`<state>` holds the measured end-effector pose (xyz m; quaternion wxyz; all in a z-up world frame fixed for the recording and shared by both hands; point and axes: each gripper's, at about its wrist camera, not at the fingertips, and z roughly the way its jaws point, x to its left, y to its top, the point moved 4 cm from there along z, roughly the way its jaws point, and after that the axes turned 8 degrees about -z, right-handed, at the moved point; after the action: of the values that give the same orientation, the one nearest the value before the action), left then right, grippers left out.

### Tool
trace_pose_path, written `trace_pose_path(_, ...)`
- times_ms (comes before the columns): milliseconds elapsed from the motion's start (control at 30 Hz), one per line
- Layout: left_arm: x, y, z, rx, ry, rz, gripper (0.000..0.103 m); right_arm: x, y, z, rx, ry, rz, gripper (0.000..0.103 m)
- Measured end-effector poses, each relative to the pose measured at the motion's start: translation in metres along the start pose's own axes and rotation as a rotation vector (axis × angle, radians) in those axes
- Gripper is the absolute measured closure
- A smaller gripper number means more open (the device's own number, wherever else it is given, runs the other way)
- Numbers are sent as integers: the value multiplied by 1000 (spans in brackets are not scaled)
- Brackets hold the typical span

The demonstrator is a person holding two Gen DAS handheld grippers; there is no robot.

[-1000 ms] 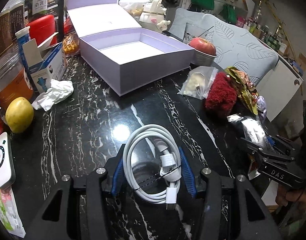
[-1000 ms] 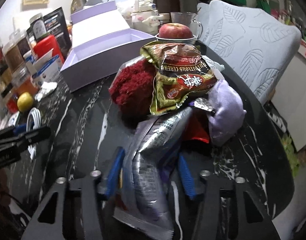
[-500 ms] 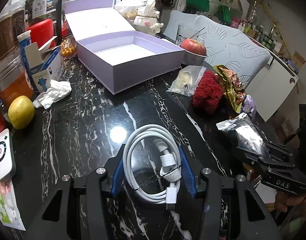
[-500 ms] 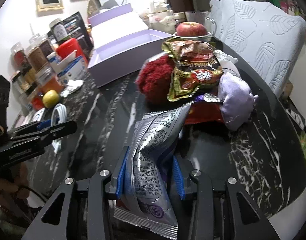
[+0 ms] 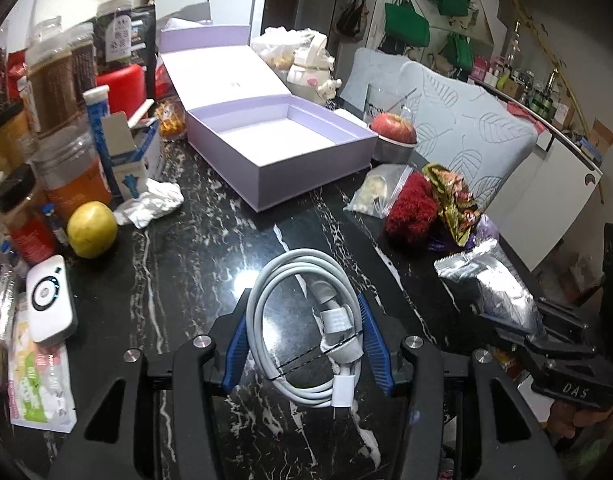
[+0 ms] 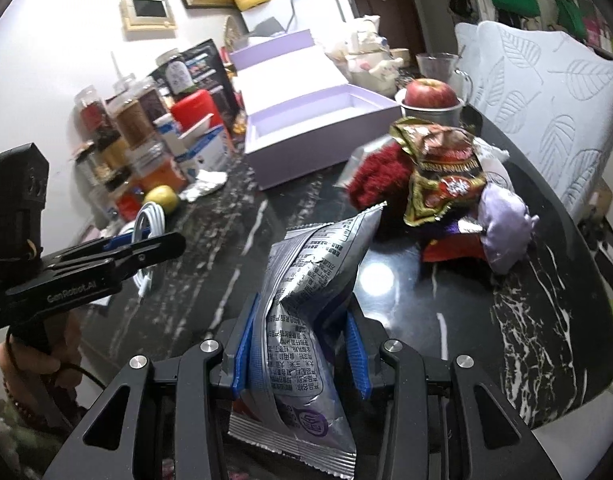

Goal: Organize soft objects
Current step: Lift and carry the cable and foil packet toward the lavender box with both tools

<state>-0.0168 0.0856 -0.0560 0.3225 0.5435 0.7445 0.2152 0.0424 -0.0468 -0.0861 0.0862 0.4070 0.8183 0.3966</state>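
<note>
Right wrist: crinkled silver snack packet (image 6: pixel 306 312)

A glossy black marble-patterned tabletop (image 5: pixel 178 264) mirrors a lamp beside a smooth white plastic cable (image 5: pixel 306 320), a crinkled silver foil packet (image 6: pixel 306 300), a matt lilac card box (image 5: pixel 306 160) and fuzzy red cloth (image 6: pixel 378 180)

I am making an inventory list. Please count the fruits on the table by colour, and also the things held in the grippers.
Red apple: 1
Yellow fruit: 1
White cable, in left gripper: 1
Silver snack bag, in right gripper: 1
Total: 4
</note>
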Motion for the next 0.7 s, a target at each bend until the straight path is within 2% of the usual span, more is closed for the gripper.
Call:
trace_pose_path(367, -2, 36, -28, -94, 15, 17, 53, 16, 22, -9, -32, 70, -35, 64)
trace_pose_path(700, -11, 83, -35, -173, -7, 42, 53, 21, 71, -19, -114, 85, -112, 64)
